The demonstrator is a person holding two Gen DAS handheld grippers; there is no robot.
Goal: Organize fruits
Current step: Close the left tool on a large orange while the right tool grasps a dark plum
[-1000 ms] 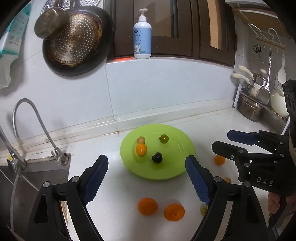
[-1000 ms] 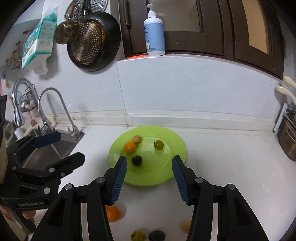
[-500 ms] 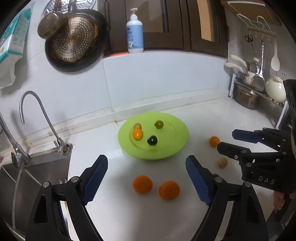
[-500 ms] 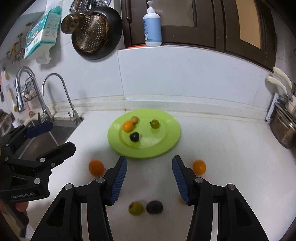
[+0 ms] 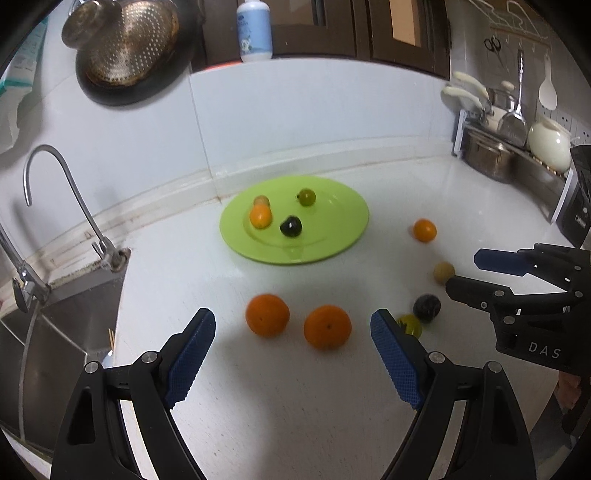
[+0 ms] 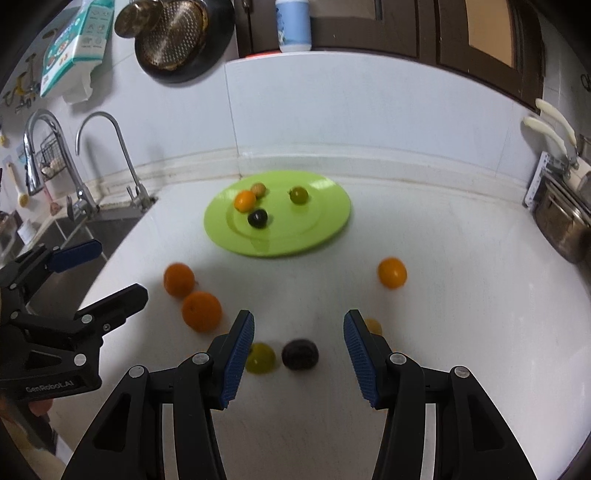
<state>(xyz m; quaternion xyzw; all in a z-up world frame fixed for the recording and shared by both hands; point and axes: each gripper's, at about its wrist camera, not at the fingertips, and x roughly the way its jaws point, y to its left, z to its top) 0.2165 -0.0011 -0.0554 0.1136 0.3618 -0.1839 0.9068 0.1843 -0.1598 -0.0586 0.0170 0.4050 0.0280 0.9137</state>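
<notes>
A lime green plate (image 5: 343, 236) (image 6: 325, 225) on the white counter holds several small fruits: orange, tan, green and dark. Loose on the counter in front lie two oranges (image 5: 267, 315) (image 5: 327, 326), a small orange fruit (image 5: 424, 230) (image 6: 392, 272), a tan one (image 5: 443, 272), a dark one (image 5: 427, 307) (image 6: 300, 353) and a yellow-green one (image 5: 410, 325) (image 6: 260, 357). My left gripper (image 5: 291, 354) is open and empty, just short of the two oranges. My right gripper (image 6: 298, 352) is open and empty, with the dark fruit between its fingers.
A sink (image 5: 55, 317) with a curved tap (image 5: 59, 192) lies left of the counter. Pots and utensils (image 5: 509, 140) stand at the far right. A pan (image 5: 125, 48) and a soap bottle (image 5: 255, 29) are up on the wall behind.
Both grippers have pulled back from the plate toward the counter's near edge. The loose fruits now show in full in front of them. Both stay open.
</notes>
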